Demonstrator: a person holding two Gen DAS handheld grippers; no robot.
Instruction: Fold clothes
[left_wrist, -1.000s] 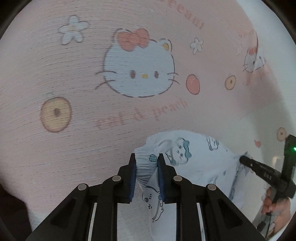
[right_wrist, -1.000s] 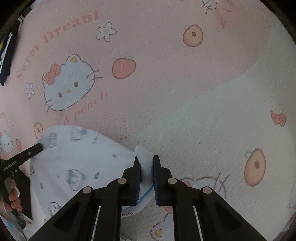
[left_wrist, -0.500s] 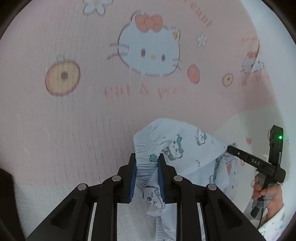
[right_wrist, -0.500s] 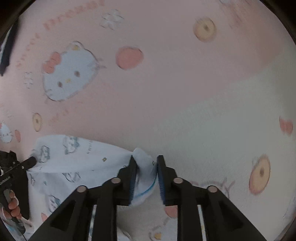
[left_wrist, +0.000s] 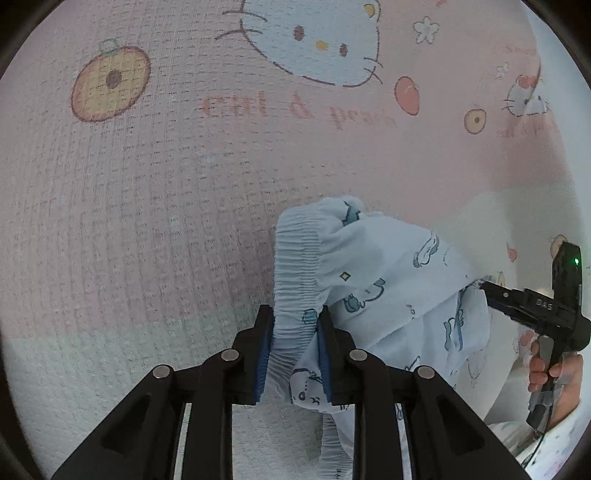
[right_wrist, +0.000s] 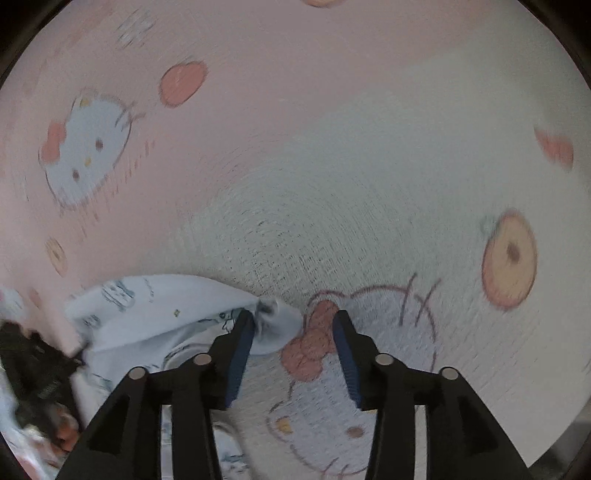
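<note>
A small light-blue garment (left_wrist: 388, 266) with little cartoon prints hangs bunched over a pink and white cartoon-cat bedsheet (left_wrist: 147, 221). My left gripper (left_wrist: 295, 325) is shut on its ribbed elastic waistband. In the left wrist view my right gripper (left_wrist: 495, 293) sits at the garment's far right edge. In the right wrist view my right gripper (right_wrist: 293, 328) is open, its jaws wide apart. A corner of the garment (right_wrist: 155, 310) lies loose against the left finger (right_wrist: 242, 332). The left gripper shows only as a dark blur at the lower left of the right wrist view.
The printed bedsheet (right_wrist: 369, 184) fills both views, with cat faces, peaches and lettering. A person's hand (left_wrist: 543, 369) grips the right gripper's handle at the lower right of the left wrist view. More printed fabric shows at that corner.
My right gripper has opened and let go of the garment corner. My left gripper still holds the waistband. Both cameras have drawn closer to the sheet.
</note>
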